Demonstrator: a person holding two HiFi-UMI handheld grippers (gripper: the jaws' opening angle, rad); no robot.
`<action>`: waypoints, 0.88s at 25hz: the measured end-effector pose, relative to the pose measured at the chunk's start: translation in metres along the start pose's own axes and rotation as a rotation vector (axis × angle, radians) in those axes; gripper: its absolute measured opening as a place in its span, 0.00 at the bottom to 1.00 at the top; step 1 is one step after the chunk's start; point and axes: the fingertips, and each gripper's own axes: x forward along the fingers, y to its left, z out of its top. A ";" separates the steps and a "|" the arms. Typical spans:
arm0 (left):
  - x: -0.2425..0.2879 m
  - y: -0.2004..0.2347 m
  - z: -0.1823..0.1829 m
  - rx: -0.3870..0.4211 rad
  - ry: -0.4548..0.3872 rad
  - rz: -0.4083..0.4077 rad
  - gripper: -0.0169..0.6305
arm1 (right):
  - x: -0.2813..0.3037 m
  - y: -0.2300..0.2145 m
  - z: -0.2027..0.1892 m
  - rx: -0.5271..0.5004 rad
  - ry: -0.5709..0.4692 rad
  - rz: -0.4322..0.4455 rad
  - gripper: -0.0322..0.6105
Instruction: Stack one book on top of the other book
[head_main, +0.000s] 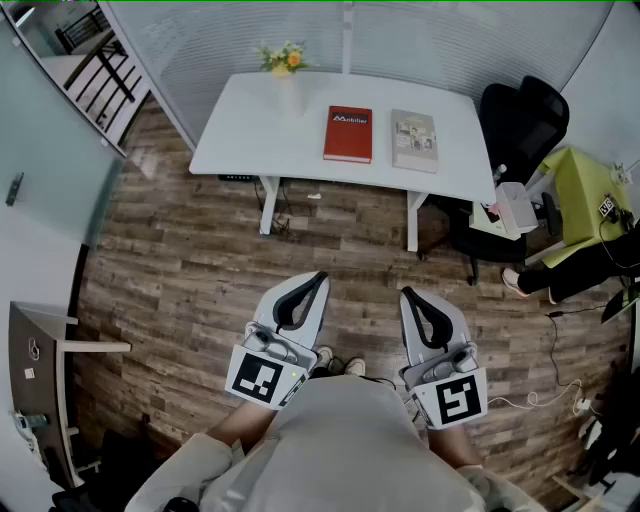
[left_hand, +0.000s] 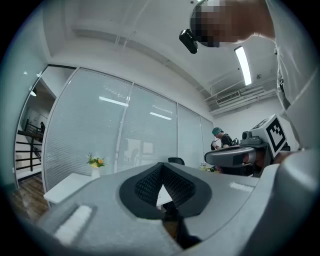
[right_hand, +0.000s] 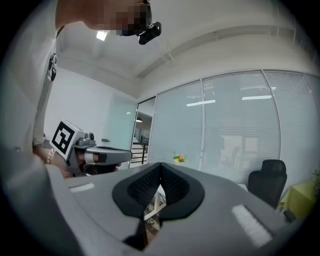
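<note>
Two books lie side by side on a white table (head_main: 250, 130) across the room: a red book (head_main: 348, 133) on the left and a pale grey book (head_main: 414, 140) on the right. Both grippers are held close to my body, far short of the table, pointing level toward it. The left gripper (head_main: 313, 281) is shut with nothing in it, as is the right gripper (head_main: 409, 296). In the left gripper view the left gripper (left_hand: 161, 166) shows closed jaws; the right gripper view shows the right gripper (right_hand: 160, 166) likewise.
A vase of flowers (head_main: 283, 62) stands at the table's back edge. A black office chair (head_main: 520, 125) sits right of the table, a person (head_main: 575, 260) beside it. Wood floor lies between me and the table. Glass walls ring the room; a cabinet (head_main: 40, 380) stands at the left.
</note>
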 end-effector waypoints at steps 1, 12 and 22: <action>-0.002 0.003 -0.001 -0.001 0.000 0.000 0.03 | 0.002 0.002 0.000 0.009 -0.002 -0.001 0.06; -0.021 0.050 -0.003 -0.002 -0.003 -0.012 0.03 | 0.035 0.032 -0.001 0.016 0.002 -0.038 0.06; 0.011 0.061 -0.008 -0.021 -0.003 -0.031 0.03 | 0.054 0.007 -0.013 0.032 0.020 -0.070 0.06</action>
